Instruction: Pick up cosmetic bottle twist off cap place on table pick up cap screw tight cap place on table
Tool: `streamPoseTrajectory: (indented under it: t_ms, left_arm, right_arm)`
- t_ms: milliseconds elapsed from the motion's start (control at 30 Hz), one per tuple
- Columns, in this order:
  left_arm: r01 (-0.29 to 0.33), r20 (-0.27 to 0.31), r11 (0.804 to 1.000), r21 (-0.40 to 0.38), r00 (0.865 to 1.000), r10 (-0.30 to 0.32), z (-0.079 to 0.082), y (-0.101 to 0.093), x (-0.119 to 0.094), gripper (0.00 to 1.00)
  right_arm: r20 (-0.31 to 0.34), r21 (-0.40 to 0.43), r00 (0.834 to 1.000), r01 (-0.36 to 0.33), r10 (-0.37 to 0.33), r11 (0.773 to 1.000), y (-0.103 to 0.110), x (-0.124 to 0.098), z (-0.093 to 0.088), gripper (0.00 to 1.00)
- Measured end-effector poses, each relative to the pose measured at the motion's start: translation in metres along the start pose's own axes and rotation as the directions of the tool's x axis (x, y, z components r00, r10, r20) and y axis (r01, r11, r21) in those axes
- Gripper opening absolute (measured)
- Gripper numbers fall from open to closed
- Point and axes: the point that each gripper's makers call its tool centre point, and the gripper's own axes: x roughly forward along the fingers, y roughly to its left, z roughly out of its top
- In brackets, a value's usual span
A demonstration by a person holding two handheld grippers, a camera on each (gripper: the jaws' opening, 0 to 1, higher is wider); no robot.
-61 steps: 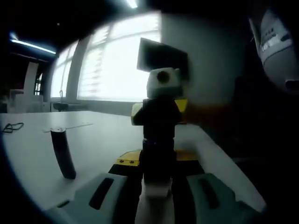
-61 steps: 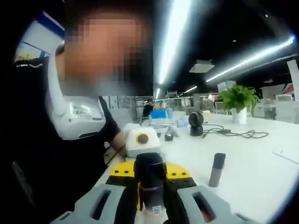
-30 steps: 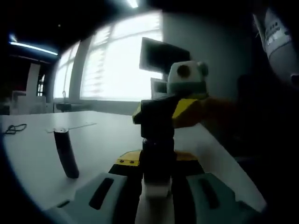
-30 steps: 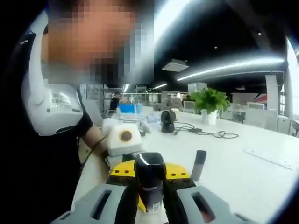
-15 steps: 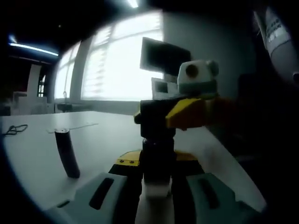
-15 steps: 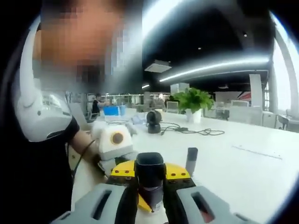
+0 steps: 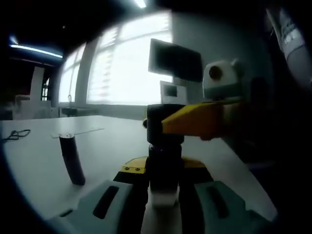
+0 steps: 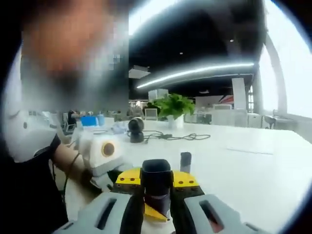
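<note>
My left claw point(image 7: 165, 195) grips the cosmetic bottle point(image 7: 165, 161) low down, so it stands still. My right claw point(image 8: 157, 200) squeezes its dark cap point(image 8: 157, 179) from the other side, so I can turn it. Both stay up above the white bench point(image 7: 34, 165). I think the cap is still on.

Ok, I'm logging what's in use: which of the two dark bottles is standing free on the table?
The slim dark bottle alone on the table; the other bottle is clamped in the left tool.
</note>
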Motion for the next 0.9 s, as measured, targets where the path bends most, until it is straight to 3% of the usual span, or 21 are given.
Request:
streamPoseTrajectory:
  t_ms: [200, 467, 667, 900]
  left_arm:
    - [-0.002, 0.001, 1.000, -0.007, 1.000, 0.002, -0.0001, 0.0026, 0.0010, 0.13]
    - [-0.002, 0.000, 1.000, 0.000, 1.000, 0.002, -0.0001, 0.0021, 0.0005, 0.13]
    - [-0.006, 0.000, 1.000, 0.002, 1.000, 0.006, 0.0000, 0.0028, -0.0002, 0.13]
    - [-0.018, 0.000, 1.000, 0.006, 1.000, 0.018, 0.0002, 0.0047, -0.0007, 0.13]
  right_arm:
    - [0.000, 0.020, 0.994, 0.113, -0.113, 0.993, -0.0030, -0.0013, -0.0004, 0.14]
    - [0.006, 0.033, 0.965, 0.262, -0.262, 0.965, -0.0051, -0.0048, -0.0010, 0.13]
    - [0.011, 0.030, 0.931, 0.365, -0.366, 0.930, -0.0070, -0.0066, -0.0010, 0.13]
    - [0.011, 0.014, 0.870, 0.492, -0.492, 0.870, -0.0093, -0.0086, -0.0009, 0.13]
